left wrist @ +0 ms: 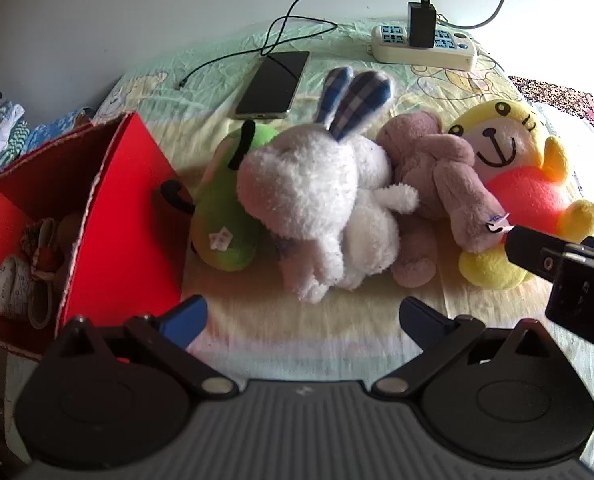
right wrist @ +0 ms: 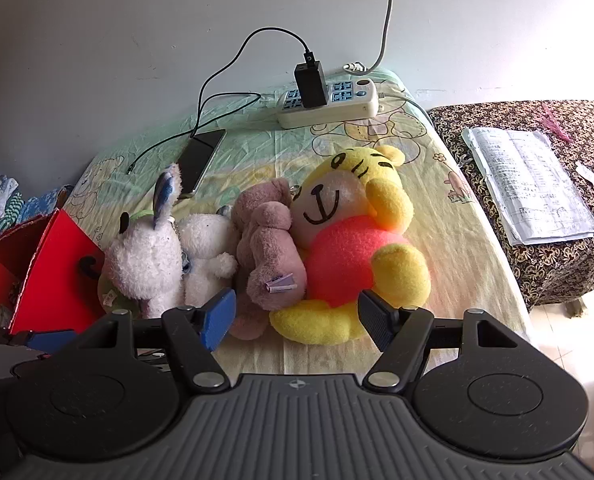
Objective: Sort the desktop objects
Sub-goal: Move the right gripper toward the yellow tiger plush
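Observation:
Several plush toys lie in a row on the cloth-covered table: a green toy (left wrist: 227, 216), a white rabbit (left wrist: 321, 204) with checked blue ears, a mauve plush (left wrist: 445, 176) and a yellow bear (left wrist: 517, 168) with a red belly. My left gripper (left wrist: 303, 320) is open, just short of the white rabbit, with nothing between its fingers. In the right wrist view the white rabbit (right wrist: 157, 264), mauve plush (right wrist: 267, 248) and yellow bear (right wrist: 353, 240) lie ahead. My right gripper (right wrist: 297, 320) is open, its fingers flanking the bear's lower leg and the mauve plush's foot.
A red cardboard box (left wrist: 125, 216) holding small items stands left of the toys. Behind them lie a phone (left wrist: 273, 84), a black cable and a power strip (left wrist: 425, 46) with a charger. A patterned stool with papers (right wrist: 529, 188) is to the right.

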`<state>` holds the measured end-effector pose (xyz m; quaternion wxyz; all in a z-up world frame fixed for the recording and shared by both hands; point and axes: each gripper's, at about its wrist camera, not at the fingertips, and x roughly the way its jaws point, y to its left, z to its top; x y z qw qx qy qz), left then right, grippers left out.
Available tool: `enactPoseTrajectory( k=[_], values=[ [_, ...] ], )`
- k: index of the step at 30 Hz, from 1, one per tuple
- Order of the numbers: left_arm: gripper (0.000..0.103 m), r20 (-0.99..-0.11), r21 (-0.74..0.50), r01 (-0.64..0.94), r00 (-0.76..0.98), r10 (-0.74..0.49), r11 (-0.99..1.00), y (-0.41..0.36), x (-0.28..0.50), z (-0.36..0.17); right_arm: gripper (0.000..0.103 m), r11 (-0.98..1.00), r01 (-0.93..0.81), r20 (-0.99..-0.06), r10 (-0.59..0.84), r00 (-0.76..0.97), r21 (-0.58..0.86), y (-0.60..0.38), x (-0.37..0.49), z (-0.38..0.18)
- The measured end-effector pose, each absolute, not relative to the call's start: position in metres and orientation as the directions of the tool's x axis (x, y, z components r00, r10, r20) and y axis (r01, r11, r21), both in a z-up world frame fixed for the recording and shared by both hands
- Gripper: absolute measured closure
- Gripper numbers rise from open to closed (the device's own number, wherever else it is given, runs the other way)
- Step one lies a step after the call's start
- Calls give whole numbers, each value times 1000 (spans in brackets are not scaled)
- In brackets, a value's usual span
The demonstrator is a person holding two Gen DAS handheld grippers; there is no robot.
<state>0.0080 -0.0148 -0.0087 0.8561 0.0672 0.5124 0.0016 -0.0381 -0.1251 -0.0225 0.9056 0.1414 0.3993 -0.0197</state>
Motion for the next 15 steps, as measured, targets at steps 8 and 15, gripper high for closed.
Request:
enactPoseTrajectory(
  k=[8,15],
  values=[
    [1,-886,116,108,461,53,987,-20,15,-9,34,953,125,-721,118,683,275,-131,-36,-22],
    [1,-853,63,226,518,-65,972,-34,25,9,39,938,132,-660,121,741,320,-164,-30,-8]
  ],
)
